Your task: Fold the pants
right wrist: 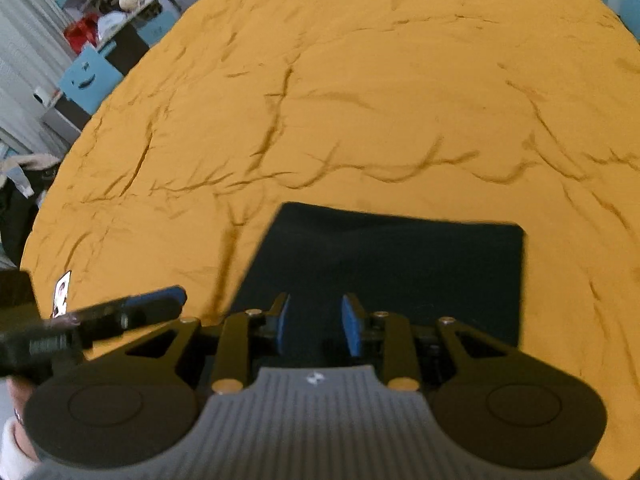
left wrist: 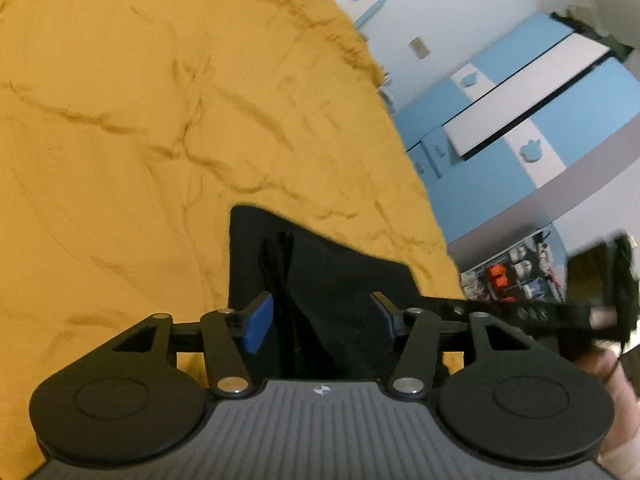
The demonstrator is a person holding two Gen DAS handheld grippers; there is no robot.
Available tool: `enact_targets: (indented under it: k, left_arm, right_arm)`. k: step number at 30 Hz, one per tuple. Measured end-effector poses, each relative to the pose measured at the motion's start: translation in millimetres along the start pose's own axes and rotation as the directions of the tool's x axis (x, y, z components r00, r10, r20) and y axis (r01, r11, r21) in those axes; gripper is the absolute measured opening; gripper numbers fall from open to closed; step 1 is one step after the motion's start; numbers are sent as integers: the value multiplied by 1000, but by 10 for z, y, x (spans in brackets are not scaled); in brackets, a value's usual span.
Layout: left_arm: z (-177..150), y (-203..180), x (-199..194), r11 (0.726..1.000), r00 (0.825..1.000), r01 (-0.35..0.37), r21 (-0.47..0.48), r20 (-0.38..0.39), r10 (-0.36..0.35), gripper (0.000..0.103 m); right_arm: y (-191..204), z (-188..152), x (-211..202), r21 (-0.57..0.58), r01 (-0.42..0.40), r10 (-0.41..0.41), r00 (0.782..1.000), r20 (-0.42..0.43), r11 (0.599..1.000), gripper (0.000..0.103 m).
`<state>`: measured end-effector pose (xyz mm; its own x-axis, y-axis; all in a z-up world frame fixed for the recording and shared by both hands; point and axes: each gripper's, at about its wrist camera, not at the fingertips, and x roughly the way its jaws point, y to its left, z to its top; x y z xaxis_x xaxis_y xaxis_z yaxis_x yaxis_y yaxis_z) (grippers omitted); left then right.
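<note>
The pants (right wrist: 384,276) lie on the bed (right wrist: 360,100), on its mustard-yellow cover, already folded into a compact dark rectangle with straight edges and square far corners. In the left wrist view the same pants (left wrist: 320,280) show a raised fold and a thin dark cord, probably a drawstring, running along the cloth.

Left gripper (left wrist: 322,316): fingers apart, nothing between the pads, positioned over the near part of the pants. Whether the pads touch the cloth cannot be told.

Right gripper (right wrist: 314,324): fingers apart with a narrower gap, empty, over the near edge of the pants.

Handling, as judged: the fabric is soft, light and limp. It will drape and sag when lifted and hold no shape unsupported. Stacked layers may slide apart.

Recommended hold: pinch all layers together at a corner or along a folded edge, one gripper per side. Avoid clamping the drawstring alone.
</note>
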<state>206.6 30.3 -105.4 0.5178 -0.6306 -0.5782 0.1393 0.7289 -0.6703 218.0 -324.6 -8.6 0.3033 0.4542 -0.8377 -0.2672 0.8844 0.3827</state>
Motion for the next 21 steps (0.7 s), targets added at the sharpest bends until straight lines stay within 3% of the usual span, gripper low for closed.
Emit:
enact_targets:
  k: [6,12,14,17,21]
  left_arm:
    - [-23,81,312,999,998,-26,-22,-57,25,62]
    - [25,265,563,997,998,-5,-73,-60,0,57]
    - [45,313,610,996,999,13,-93,-45,-17,49]
    - [59,303,611,995,999,47,-90,-18,-49,23]
    - [103,100,459,997,997,74,-27,36,-73,15]
  right_arm:
    - [-417,-374,-62,21,-38,35,989,142,999,23]
    - [-593,-577,65,40,-74,65,980,186,996,23]
    - [-641,-616,75,44,-93,83,976,203,995,23]
    - [-710,-645,72,65,-124,107,969,221,990,23]
    - [-736,-685,-20,56,-121,104,966,236,991,23]
